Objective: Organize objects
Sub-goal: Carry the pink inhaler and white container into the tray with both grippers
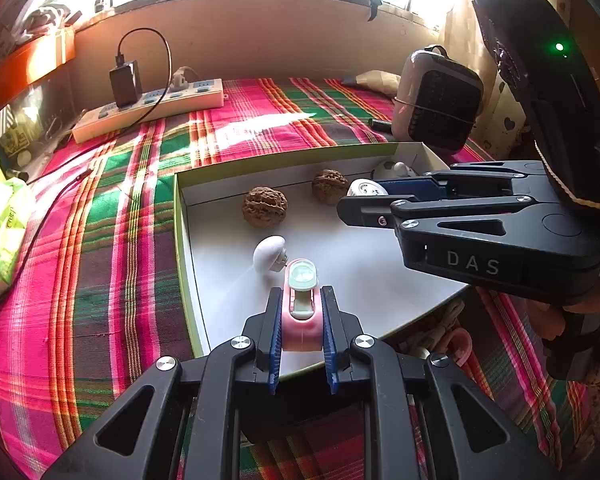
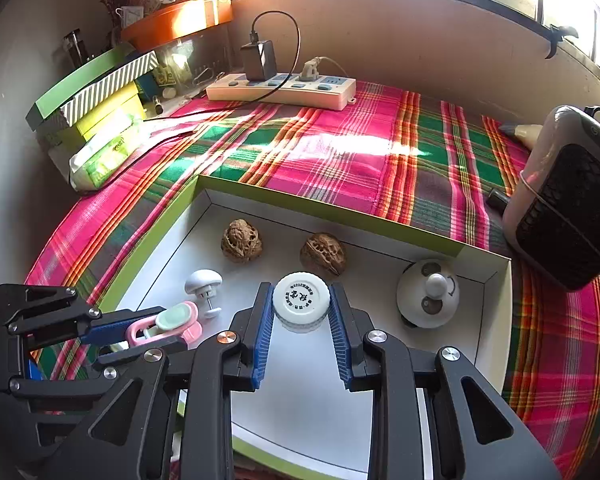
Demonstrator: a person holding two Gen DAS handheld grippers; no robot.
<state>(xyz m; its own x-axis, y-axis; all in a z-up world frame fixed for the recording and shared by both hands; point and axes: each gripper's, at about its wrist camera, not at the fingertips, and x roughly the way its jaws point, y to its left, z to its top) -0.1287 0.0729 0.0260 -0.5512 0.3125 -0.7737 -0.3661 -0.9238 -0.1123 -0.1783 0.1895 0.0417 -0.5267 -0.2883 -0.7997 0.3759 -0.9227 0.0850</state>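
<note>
Pink clip (image 1: 302,312) is held between the jaws of the left gripper (image 1: 302,334), closed on its sides, low over the near-left part of the white box (image 1: 380,280). White bottle cap (image 2: 301,301) is pinched flat-side-up by the right gripper (image 2: 301,320), jaws closed on its rim, over the box middle. Both items are judged to be carried for sorting into the box. Already lying inside: two walnuts (image 2: 242,241), a white mushroom-shaped knob (image 2: 204,284), a round white toy (image 2: 428,293). Both grippers are angled down and forward, the right one reaching across from the far side. The box is set on a bench under a plaid cloth (image 1: 100,240).
</note>
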